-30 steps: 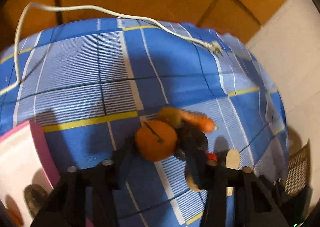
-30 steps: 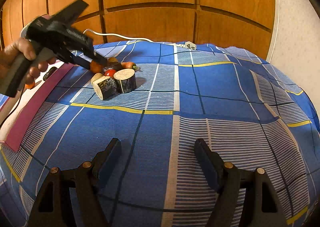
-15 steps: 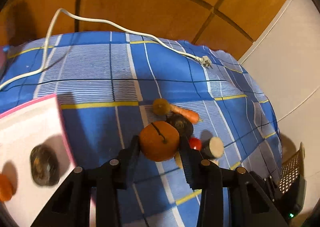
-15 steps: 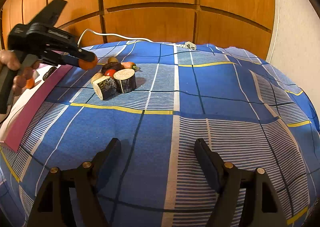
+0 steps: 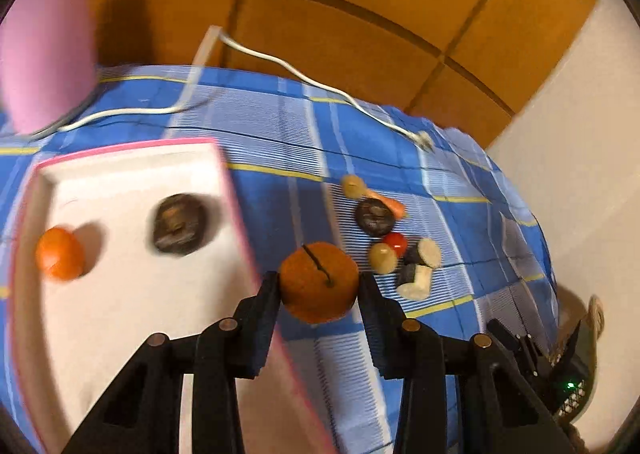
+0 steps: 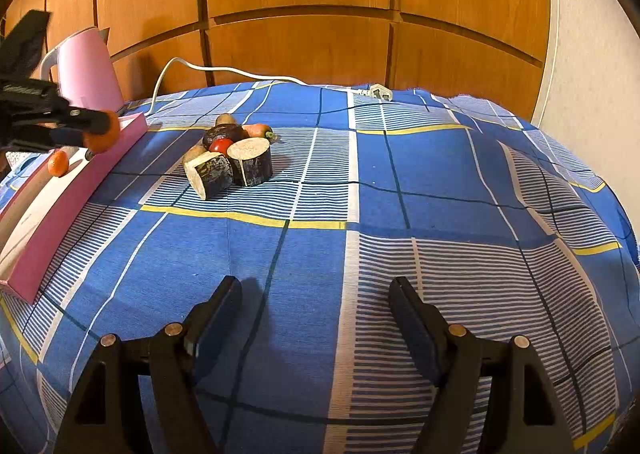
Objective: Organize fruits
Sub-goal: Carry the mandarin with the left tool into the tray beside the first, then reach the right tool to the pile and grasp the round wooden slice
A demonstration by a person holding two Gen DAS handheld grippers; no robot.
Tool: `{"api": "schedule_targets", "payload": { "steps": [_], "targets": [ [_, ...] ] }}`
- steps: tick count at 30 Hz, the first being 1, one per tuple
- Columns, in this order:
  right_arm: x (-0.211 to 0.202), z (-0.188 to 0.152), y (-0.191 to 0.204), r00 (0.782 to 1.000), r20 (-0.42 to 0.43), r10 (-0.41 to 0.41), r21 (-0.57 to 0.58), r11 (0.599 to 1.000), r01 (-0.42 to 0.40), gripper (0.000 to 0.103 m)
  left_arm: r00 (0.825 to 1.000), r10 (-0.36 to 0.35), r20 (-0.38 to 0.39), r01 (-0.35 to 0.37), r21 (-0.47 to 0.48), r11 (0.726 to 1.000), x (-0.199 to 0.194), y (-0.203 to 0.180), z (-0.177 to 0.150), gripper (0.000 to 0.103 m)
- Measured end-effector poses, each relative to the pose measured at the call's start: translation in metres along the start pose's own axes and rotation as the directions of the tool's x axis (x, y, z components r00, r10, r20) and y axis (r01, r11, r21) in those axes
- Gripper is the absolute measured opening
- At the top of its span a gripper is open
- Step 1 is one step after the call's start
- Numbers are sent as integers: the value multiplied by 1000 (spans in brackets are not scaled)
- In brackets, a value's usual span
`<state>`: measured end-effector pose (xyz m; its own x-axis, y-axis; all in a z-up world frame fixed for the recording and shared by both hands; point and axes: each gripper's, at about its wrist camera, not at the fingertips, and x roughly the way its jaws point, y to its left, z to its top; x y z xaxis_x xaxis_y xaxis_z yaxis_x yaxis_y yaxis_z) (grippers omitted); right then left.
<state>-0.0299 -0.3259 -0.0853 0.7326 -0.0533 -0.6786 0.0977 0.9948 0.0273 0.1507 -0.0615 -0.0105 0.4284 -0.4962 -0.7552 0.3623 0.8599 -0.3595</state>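
My left gripper (image 5: 319, 286) is shut on an orange (image 5: 319, 281) and holds it in the air over the right rim of a pink-edged white tray (image 5: 224, 182). In the right wrist view the same orange (image 6: 105, 134) shows at the left gripper's tip above the tray's pink wall (image 6: 76, 194). A second orange (image 5: 60, 253) and a dark round fruit (image 5: 178, 223) lie in the tray. A heap of produce (image 6: 232, 158) sits mid-table: two cut dark cylinders, a cherry tomato (image 6: 220, 145), a carrot and pale round pieces. My right gripper (image 6: 315, 314) stands open and empty low over the blue cloth.
A pink kettle (image 6: 86, 68) stands behind the tray, and its white cord (image 6: 240, 72) runs across the back of the checked cloth to a plug (image 6: 380, 92). Wooden panels close off the rear; a white wall stands on the right.
The left gripper has lifted the orange away from the heap and carried it left to the tray's rim. The right gripper has stayed still.
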Motion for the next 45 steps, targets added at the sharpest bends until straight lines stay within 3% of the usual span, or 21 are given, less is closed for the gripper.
{"api": "schedule_targets", "payload": {
  "steps": [4, 7, 11, 14, 16, 21, 28, 32, 42, 45],
  "targets": [
    [0, 0, 0, 1000, 0, -1, -1, 1000, 1, 77, 995, 85, 54, -80, -93, 992, -27, 20, -16, 40],
    [0, 1, 0, 1000, 0, -1, -1, 1000, 1, 77, 981, 176, 75, -159, -188, 969, -45, 40, -31, 40],
    [0, 1, 1, 1000, 0, -2, -1, 1000, 2, 77, 950, 304, 64, -266, -340, 902, -58, 77, -53, 40],
    [0, 1, 0, 1000, 1, -3, -2, 1000, 3, 77, 930, 365, 47, -317, -399, 860, -58, 95, -66, 40],
    [1, 2, 1, 1000, 0, -4, -3, 1000, 4, 77, 921, 387, 31, -344, -400, 850, -53, 99, -69, 40],
    [2, 2, 0, 1000, -3, -8, -7, 1000, 8, 77, 897, 438, 56, -386, -382, 840, -44, 95, -71, 43],
    [0, 1, 2, 1000, -4, -11, -11, 1000, 11, 77, 882, 463, 87, -391, -410, 824, -44, 98, -74, 52],
    [0, 0, 2, 1000, -4, -12, -12, 1000, 12, 77, 879, 458, 131, -365, -432, 825, -53, 95, -78, 70],
    [1, 0, 2, 1000, -4, -14, -11, 1000, 14, 77, 901, 407, 152, -315, -417, 853, -68, 90, -93, 71],
    [2, 0, 2, 1000, -4, -14, -11, 1000, 14, 77, 904, 390, 176, -296, -400, 867, -74, 86, -97, 76]
  ]
}}
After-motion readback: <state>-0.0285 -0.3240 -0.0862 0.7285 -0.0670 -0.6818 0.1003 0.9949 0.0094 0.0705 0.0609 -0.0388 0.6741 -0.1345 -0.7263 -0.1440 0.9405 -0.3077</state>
